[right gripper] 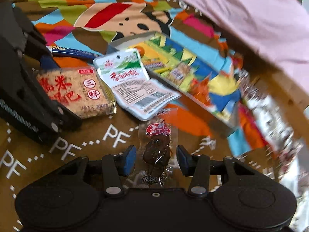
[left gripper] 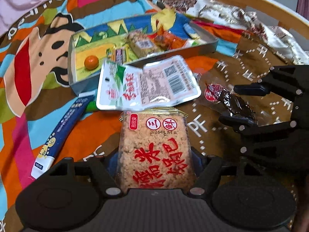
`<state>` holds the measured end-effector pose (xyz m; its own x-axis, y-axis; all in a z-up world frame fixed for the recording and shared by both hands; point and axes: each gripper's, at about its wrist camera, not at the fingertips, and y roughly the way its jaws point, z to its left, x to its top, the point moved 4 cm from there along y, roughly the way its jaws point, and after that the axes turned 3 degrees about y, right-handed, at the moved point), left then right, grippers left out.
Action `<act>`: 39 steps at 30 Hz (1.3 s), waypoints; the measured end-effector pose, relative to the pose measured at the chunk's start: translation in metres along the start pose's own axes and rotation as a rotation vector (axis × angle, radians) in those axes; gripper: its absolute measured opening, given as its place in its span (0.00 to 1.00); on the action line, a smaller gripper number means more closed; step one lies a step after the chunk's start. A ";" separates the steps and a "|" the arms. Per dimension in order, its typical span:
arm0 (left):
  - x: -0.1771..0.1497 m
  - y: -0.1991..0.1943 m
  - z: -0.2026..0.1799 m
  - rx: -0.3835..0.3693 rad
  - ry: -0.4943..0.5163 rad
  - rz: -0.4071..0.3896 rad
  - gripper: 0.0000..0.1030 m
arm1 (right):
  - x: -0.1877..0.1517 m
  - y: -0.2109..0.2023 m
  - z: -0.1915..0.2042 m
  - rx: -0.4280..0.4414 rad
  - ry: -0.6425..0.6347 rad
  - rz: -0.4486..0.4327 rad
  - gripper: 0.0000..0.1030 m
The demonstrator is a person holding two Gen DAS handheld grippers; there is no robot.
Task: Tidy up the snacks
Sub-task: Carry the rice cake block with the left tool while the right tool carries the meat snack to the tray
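Note:
A clear pack of rice crackers (left gripper: 154,145) with red lettering sits between my left gripper's (left gripper: 154,160) fingers, which are shut on its sides. It also shows at the left of the right wrist view (right gripper: 77,90). A small clear packet of dark jerky (right gripper: 156,152) with a red label lies lengthwise in my right gripper (right gripper: 155,160), whose blue pads (right gripper: 129,160) press its wrapper edges. In the left wrist view, the same packet (left gripper: 231,104) is at the right, held just above the cloth. A printed metal tray (left gripper: 202,46) beyond holds a small orange (left gripper: 90,62) and several snack packs.
A white pouch (left gripper: 146,83) leans on the tray's front rim, just past the cracker pack. A blue-and-white stick pack (left gripper: 61,131) lies to the left on the cartoon cloth (left gripper: 38,58). Crumpled silver-brown wrapping (left gripper: 241,15) sits at the back right by the wooden rim (left gripper: 270,5). A pink garment (right gripper: 241,19) overhangs.

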<state>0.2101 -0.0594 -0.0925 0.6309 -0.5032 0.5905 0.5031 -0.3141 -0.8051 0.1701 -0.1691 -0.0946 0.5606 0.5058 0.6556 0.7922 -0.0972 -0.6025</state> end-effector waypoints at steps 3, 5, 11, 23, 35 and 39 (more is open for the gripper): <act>0.002 -0.014 -0.001 -0.004 -0.013 -0.045 0.73 | 0.001 -0.006 -0.006 -0.039 -0.009 -0.029 0.47; 0.004 -0.022 -0.001 0.000 -0.022 -0.082 0.73 | 0.003 -0.010 -0.008 -0.070 -0.024 -0.051 0.47; 0.012 -0.042 0.006 0.030 -0.081 -0.197 0.73 | 0.008 -0.018 -0.009 -0.154 -0.066 -0.133 0.47; 0.022 -0.044 0.028 0.052 -0.195 -0.262 0.73 | 0.019 -0.016 -0.009 -0.227 -0.107 -0.236 0.47; 0.097 -0.012 0.078 0.031 -0.389 -0.439 0.73 | 0.081 0.047 -0.055 -0.306 0.032 -0.369 0.47; 0.117 0.013 0.097 0.056 -0.404 -0.470 0.73 | 0.096 0.078 -0.070 -0.308 0.092 -0.355 0.47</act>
<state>0.3477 -0.0442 -0.0291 0.5026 0.0266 0.8641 0.8047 -0.3798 -0.4563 0.3022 -0.1880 -0.0467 0.2506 0.4772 0.8423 0.9653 -0.1890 -0.1802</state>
